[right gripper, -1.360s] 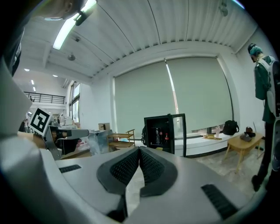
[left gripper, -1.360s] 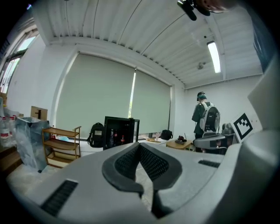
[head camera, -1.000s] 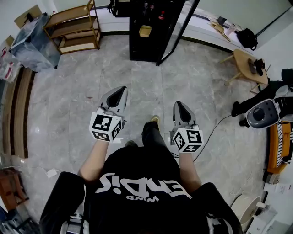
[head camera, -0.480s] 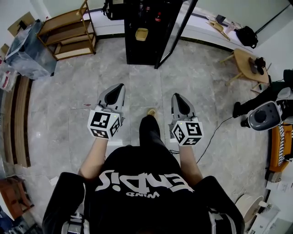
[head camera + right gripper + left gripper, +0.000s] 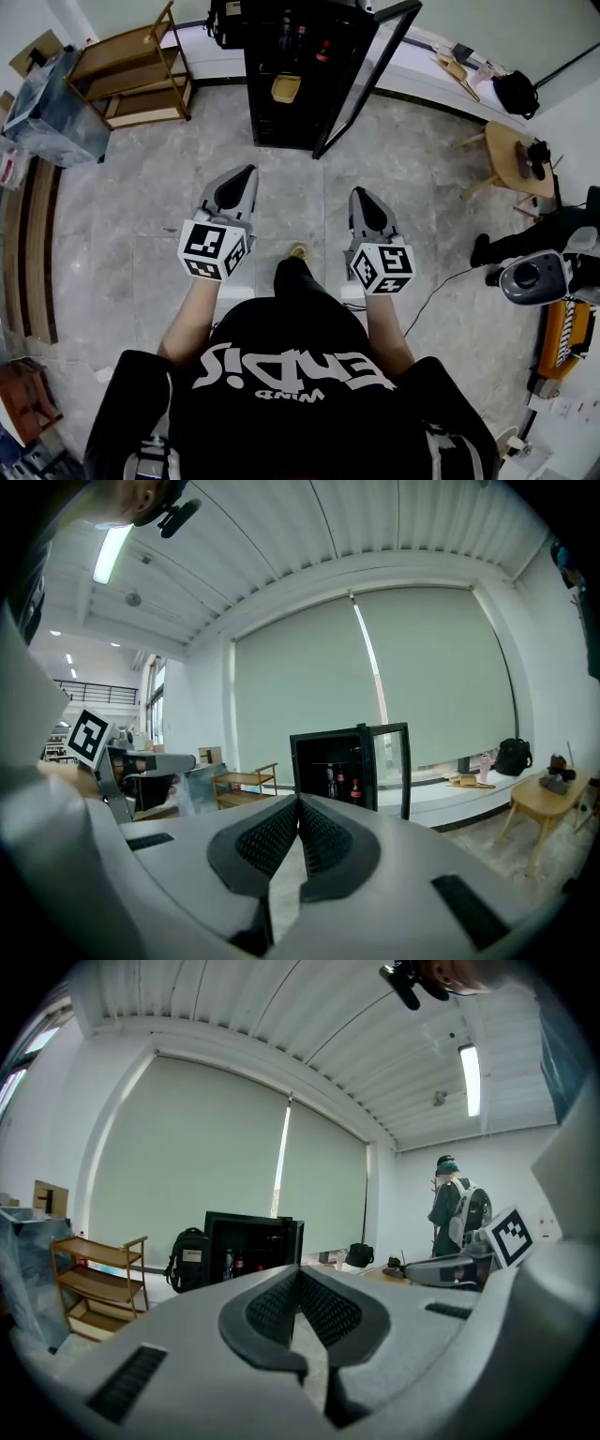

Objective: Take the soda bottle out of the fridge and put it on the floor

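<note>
The black fridge (image 5: 286,84) stands ahead across the floor with its glass door (image 5: 364,80) swung open to the right. Small bottles with red labels (image 5: 323,52) stand on an upper shelf inside; they also show in the right gripper view as bottles (image 5: 354,787) and in the left gripper view as bottles (image 5: 236,1265). Which one is the soda bottle I cannot tell. My left gripper (image 5: 246,175) and right gripper (image 5: 360,195) are held side by side, pointing at the fridge and well short of it. Both are shut with nothing between the jaws, seen as left gripper (image 5: 298,1275) and right gripper (image 5: 298,804).
A wooden shelf rack (image 5: 141,66) stands left of the fridge, with a black backpack (image 5: 225,14) between them. A yellow container (image 5: 284,89) sits low inside the fridge. A round wooden table (image 5: 516,155), a wheeled machine (image 5: 530,277) and a floor cable (image 5: 441,277) are at the right. A person (image 5: 455,1213) stands off to the right.
The fridge has drawn nearer and slid lower in the head view as the person steps forward. Both grippers keep their pose and stay shut.
</note>
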`<state>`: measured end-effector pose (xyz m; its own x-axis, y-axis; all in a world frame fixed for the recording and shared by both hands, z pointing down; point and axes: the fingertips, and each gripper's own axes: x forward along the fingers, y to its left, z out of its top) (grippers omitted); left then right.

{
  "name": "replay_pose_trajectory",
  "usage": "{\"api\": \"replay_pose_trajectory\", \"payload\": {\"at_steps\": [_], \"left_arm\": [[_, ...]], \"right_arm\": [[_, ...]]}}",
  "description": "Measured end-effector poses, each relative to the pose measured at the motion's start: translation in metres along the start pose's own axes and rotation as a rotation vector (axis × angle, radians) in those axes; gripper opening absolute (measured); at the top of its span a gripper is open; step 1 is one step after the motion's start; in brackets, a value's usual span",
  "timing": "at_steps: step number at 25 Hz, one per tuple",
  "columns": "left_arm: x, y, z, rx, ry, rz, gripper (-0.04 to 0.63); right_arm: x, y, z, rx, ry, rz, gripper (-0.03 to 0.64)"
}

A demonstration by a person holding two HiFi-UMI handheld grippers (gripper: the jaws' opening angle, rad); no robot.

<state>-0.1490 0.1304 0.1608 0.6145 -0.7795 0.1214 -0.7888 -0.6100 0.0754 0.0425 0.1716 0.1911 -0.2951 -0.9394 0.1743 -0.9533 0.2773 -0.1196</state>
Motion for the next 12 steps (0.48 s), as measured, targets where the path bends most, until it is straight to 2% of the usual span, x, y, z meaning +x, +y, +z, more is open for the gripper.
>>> {"api": "replay_pose_trajectory", "payload": {"at_steps": [7, 12], "left_arm": [[0.091, 0.017, 0.022, -0.015, -0.026, 0.038, 0.006], [0.136, 0.027, 0.029, -0.025, -0.036, 0.067, 0.006]], "right_arm": [[0.071, -0.063, 0.03, -0.021, -0.004, 0.041, 0.021], [0.112, -0.088, 0.045, -0.03, -0.014, 0.079, 0.021]]}}
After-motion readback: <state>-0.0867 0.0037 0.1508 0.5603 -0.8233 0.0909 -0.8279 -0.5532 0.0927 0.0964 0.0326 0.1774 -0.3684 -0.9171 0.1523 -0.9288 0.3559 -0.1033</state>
